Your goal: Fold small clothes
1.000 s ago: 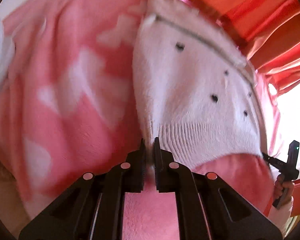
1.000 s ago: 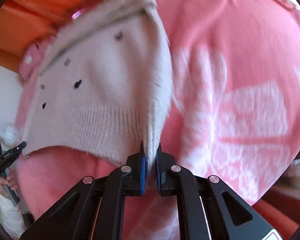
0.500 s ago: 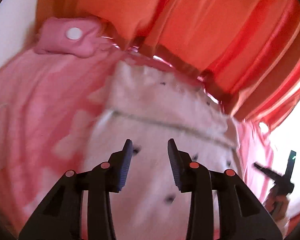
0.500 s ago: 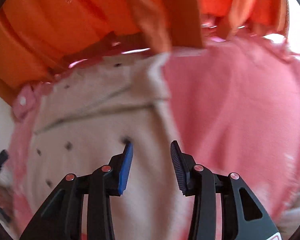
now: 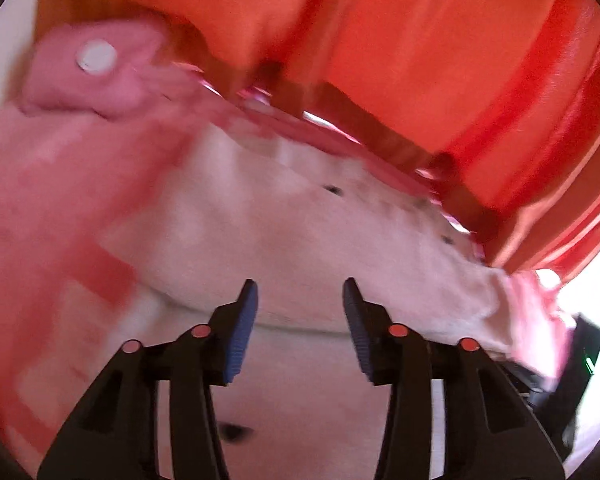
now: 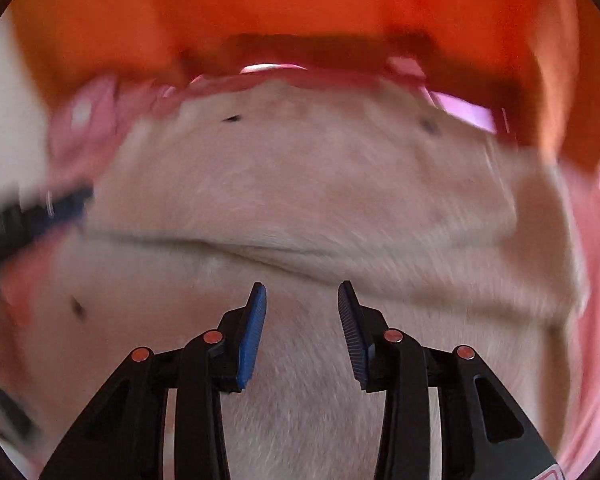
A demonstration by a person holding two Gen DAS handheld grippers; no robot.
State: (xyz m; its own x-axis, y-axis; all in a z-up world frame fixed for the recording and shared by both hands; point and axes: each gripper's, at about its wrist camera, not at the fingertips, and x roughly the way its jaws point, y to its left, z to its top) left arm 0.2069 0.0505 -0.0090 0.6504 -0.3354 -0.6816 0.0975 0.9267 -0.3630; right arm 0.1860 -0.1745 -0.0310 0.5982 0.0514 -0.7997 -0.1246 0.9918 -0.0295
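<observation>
A small white fuzzy garment with black dots [image 5: 284,232] lies on a pink patterned blanket [image 5: 48,200]; a fold line runs across it just ahead of the fingers. It fills the right wrist view [image 6: 308,184] too. My left gripper [image 5: 299,294] is open and empty just above the white cloth. My right gripper [image 6: 302,296] is open and empty above the same cloth. The other gripper shows blurred at the right edge of the left wrist view [image 5: 580,356] and at the left edge of the right wrist view [image 6: 24,220].
Orange-red curtains [image 5: 400,48] hang behind the far edge of the blanket. A pink fabric piece with a white button [image 5: 96,68] lies at the far left. Both views are motion-blurred.
Both grippers were shut on the white garment's hem a second ago. They have let go, opened wide and moved forward over the folded cloth.
</observation>
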